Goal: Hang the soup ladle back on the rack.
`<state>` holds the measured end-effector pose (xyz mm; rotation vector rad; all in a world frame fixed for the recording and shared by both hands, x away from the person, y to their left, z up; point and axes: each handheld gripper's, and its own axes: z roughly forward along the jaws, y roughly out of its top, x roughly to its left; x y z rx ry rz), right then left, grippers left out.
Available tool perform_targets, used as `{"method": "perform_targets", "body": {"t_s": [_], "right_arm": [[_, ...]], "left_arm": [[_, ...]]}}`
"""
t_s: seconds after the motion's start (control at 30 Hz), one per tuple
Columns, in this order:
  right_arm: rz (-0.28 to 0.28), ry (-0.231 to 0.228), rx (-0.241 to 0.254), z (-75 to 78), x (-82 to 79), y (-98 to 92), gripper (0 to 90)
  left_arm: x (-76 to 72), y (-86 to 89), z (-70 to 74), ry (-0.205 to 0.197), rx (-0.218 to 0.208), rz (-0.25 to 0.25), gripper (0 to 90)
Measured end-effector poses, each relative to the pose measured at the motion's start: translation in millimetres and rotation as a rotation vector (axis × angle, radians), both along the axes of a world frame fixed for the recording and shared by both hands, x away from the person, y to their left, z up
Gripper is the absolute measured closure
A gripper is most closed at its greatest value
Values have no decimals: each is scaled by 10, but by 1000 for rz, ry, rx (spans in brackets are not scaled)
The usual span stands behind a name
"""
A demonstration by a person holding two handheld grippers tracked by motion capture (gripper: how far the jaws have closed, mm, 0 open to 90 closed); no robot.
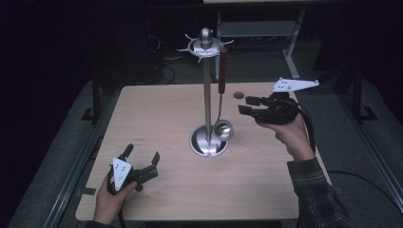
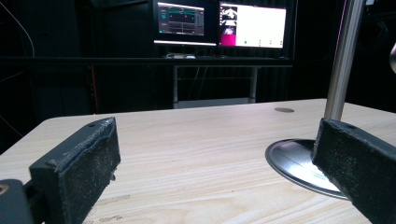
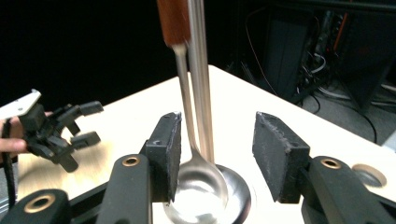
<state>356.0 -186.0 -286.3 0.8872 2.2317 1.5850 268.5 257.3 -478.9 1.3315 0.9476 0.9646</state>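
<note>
Pale wood-grain table (image 1: pixel 157 114) in a dark room. At its centre stands a polished steel utensil stand (image 1: pixel 207 95): round dished base, slim upright pole, a hook crown with a ball finial at the top.

A steel ladle with a reddish-brown wooden handle (image 1: pixel 222 90) hangs from one hook on the right side of the crown. It hangs upright beside the pole, its bowl low over the right edge of the base.

Right gripper (image 1: pixel 247 105): held level above the table, right of the stand, jaws pointing left toward the ladle. In the right gripper view (image 3: pixel 215 156) the jaws stand partly open with the ladle's shaft and the pole seen between them, farther off; the pads press on nothing.

Left gripper (image 1: pixel 141 156): low at the near left corner of the table, jaws spread wide and empty. In the left gripper view (image 2: pixel 210 163) its pads frame bare table, with the stand's base at right.

Two lit monitors (image 2: pixel 219 24) sit on a desk beyond the table; their writing is too small to read. No brand or label is legible on the stand, ladle or grippers.
</note>
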Motion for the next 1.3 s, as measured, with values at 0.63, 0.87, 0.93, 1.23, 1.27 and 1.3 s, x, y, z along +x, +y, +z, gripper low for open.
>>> {"method": "perform_targets", "body": {"t_s": [0.63,0.87,0.93,1.23,1.27,1.3], "right_arm": [[-105,77,-85,-628,-92,-262,386],[-142,120,-115,-890,-155,-380,328],[-146,124,-120,-921,-163,-393,320],[-174,139,-130,-1146,-250,-497,165],[-181,140,-130,-1169,-259,-507,147],[-187,142,-131,-1193,-269,-519,142]], "left_arm": [[2,-1,0,-1,-9,0,3],[1,0,0,-2,-8,-2,2],[1,0,-1,-2,-10,-2,3],[-2,8,0,2,1,-3,3],[-1,7,0,1,-2,-3,2],[-1,5,0,1,-5,-3,2]]}}
